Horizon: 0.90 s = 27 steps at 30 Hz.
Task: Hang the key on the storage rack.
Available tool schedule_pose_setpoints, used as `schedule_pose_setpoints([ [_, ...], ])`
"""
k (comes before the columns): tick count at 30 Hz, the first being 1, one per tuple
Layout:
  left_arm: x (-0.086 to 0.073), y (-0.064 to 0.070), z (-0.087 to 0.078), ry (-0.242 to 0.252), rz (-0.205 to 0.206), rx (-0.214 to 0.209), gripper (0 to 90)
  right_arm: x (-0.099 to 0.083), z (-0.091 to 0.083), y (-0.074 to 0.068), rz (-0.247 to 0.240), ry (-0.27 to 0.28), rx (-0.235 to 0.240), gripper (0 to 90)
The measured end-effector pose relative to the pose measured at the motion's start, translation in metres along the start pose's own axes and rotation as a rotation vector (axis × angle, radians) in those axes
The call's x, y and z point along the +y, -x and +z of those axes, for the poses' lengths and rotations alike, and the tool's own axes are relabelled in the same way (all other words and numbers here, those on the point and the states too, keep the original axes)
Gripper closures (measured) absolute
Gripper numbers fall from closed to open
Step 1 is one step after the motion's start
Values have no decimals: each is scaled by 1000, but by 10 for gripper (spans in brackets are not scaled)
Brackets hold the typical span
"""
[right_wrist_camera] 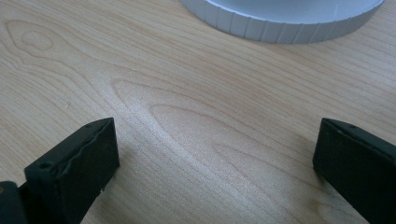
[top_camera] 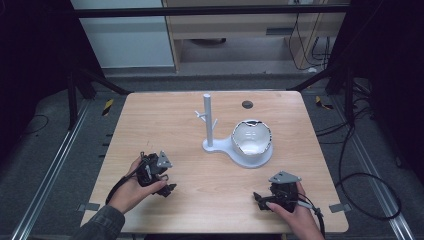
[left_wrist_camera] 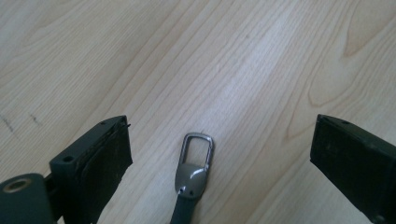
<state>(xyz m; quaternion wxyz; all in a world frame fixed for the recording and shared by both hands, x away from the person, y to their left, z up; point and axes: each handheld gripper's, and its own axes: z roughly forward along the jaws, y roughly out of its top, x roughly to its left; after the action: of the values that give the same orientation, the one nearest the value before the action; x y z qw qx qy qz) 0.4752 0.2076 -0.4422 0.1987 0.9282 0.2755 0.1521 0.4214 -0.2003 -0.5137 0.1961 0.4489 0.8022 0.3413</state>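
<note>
A white stand (top_camera: 208, 120) with an upright post and short pegs rises mid-table. Its flat base (top_camera: 226, 149) widens to the right into a round dish, where a white bowl (top_camera: 251, 137) with a dark rim sits. My left gripper (top_camera: 167, 184) rests near the front left, held in a hand. Its jaws (left_wrist_camera: 219, 135) stand open. Between them a metal clasp (left_wrist_camera: 195, 161) on a dark strap lies on the wood, touching neither jaw. At the front right, my right gripper (top_camera: 259, 197) is open (right_wrist_camera: 217, 130) over bare wood. The base's ribbed white edge (right_wrist_camera: 280, 23) lies ahead of it.
The wooden table (top_camera: 165, 125) has a small dark round hole (top_camera: 246, 104) near its far edge. Cables (top_camera: 360, 175) trail on the floor to the right, and dark frame bars (top_camera: 95, 80) stand around the table.
</note>
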Motion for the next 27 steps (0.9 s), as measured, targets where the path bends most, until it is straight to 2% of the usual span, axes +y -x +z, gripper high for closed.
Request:
schedule_pose_setpoints([
  [1,2,-4,-3,-50,7,-7,42,0,0,0,-1,0,0,6],
  [2,2,-4,-3,-50,7,-7,43,0,0,0,-1,0,0,6],
  [4,5,-10,-5,-122,-2,-19,46,-1,0,0,3,1,-3,7],
  [6,7,-11,-6,-152,10,-32,52,-1,-1,0,2,2,-4,7],
  [11,9,-14,-5,-193,38,-41,48,-2,-2,0,5,0,-4,6],
  [15,7,-17,-2,-218,39,-54,56,-2,-2,-1,8,0,-2,7],
  [24,2,-26,3,-261,60,-72,204,-3,-2,0,5,2,-3,6],
  [27,-1,-27,6,-287,92,-70,248,-3,-3,-1,6,1,-4,7],
])
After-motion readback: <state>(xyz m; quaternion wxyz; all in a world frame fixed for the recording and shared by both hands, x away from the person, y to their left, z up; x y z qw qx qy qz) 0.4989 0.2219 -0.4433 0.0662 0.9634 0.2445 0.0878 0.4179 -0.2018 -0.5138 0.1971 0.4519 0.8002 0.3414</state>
